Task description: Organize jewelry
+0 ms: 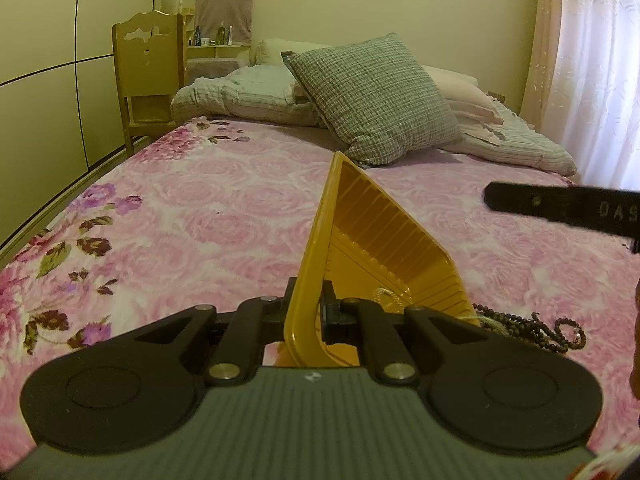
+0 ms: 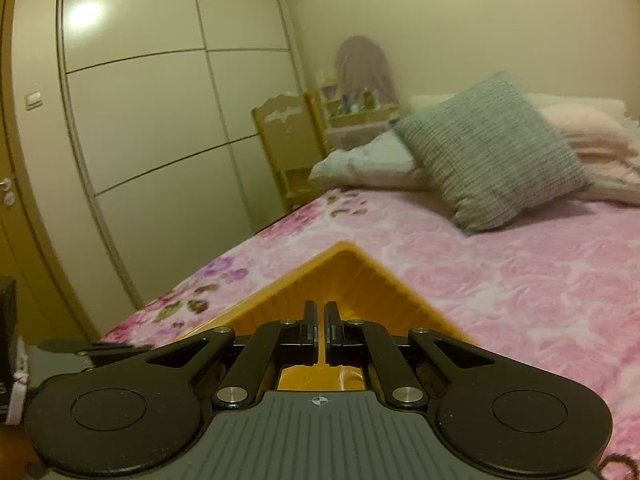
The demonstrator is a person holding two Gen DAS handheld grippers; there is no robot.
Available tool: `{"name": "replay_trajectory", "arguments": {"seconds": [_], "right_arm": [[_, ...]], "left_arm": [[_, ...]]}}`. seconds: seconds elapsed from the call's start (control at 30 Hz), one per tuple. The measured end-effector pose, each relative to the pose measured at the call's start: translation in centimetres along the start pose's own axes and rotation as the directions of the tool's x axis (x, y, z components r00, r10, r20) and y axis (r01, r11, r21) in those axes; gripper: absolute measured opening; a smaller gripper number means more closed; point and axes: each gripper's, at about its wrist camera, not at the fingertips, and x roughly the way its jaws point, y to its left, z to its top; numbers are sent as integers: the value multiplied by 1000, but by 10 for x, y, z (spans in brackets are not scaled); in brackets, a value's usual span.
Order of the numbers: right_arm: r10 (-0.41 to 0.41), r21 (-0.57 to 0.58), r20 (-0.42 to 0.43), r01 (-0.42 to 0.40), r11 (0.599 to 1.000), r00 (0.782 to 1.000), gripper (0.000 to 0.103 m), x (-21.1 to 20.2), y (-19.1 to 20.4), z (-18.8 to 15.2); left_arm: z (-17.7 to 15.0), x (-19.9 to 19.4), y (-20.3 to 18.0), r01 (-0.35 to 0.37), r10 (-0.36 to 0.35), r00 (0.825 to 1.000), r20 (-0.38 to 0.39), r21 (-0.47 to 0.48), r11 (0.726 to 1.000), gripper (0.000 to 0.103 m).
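Left wrist view shows the left claw (image 1: 316, 312) clamped on the near rim of a yellow tray (image 1: 372, 248), which is tipped up on edge over the pink floral bed (image 1: 200, 208). A pale strand (image 1: 386, 294) lies inside the tray's low corner, and dark bead necklaces (image 1: 532, 330) lie piled on the bed just right of the tray. The other tool's black finger (image 1: 560, 208) reaches in from the far right.

From the right wrist view, the right claw (image 2: 320, 332) is drawn nearly together over the tray's corner; I cannot tell whether it holds anything.

To do this step well, I judge the tray should be levelled and steadied before beads are lifted in.

Count: one tray, one bead pile of uncertain strand number, two claws.
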Motion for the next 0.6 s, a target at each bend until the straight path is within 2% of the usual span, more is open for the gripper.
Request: {"name": "replay_trajectory", "arguments": {"seconds": [0.07,0.13,0.2,0.37,0.6], "right_arm": [[-27,9,22,26,1000,999,10,-8,-6,2],[-59,28,40,58,998,997,23,-17,-14,2],[-110,53,60,107,993,992,47,-31,-27,-1],[-269,112,72,260,959,960,51,-66,-63,-25],[-432,191,-35,430,882,901,51,-98,-109,-79]], "left_arm": [[0,0,0,0,0,1000,0,-1,1000,8],[0,0,0,0,0,1000,0,0,1000,8],[0,0,-1,-1,1,1000,-1,1,1000,8],[0,-1,0,-1,1,1000,0,-1,1000,8],[-1,0,2,-3,3,1000,-1,-2,1000,8]]}}
